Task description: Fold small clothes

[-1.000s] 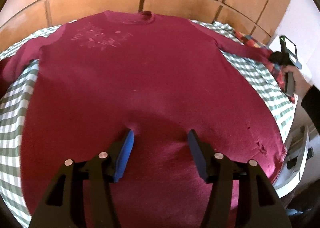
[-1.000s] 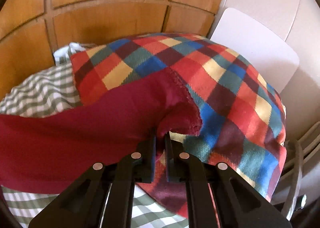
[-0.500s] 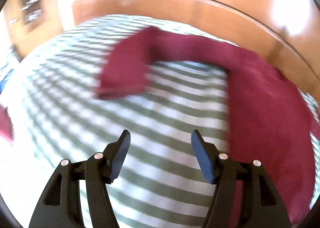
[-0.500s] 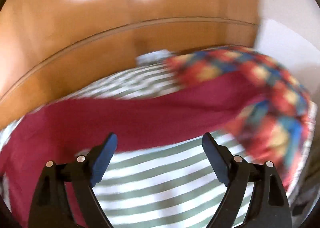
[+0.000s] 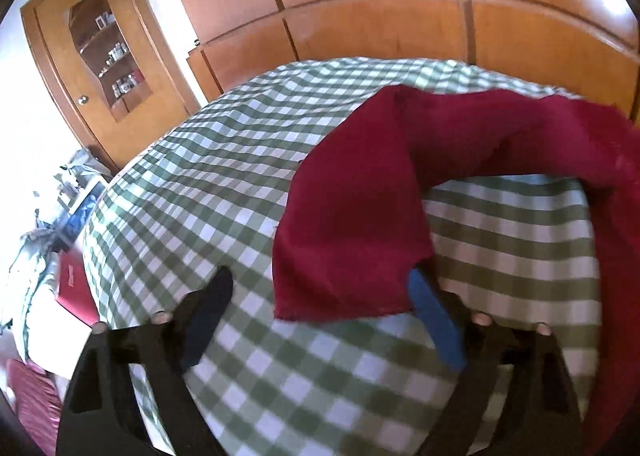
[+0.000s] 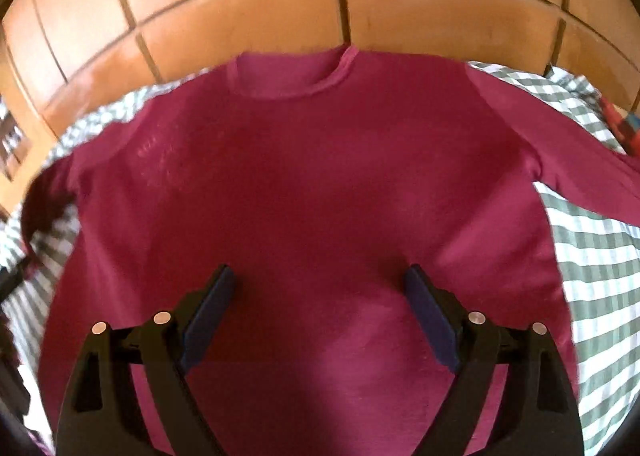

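Checked bedspread (image 6: 600, 256) is carrying a maroon sweater (image 6: 312, 184) lying flat, nothing folded yet. Left gripper (image 5: 320, 308) is gaping by its sleeve (image 5: 352, 224), right gripper (image 6: 320, 308) hanging wide over the body, both empty

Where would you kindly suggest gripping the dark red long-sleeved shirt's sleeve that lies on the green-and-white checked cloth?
Probably at the cuff end of the dark red sleeve, from the near side. Its free hem already lies between the open fingers of the left gripper, flat on the green-and-white checked cloth.
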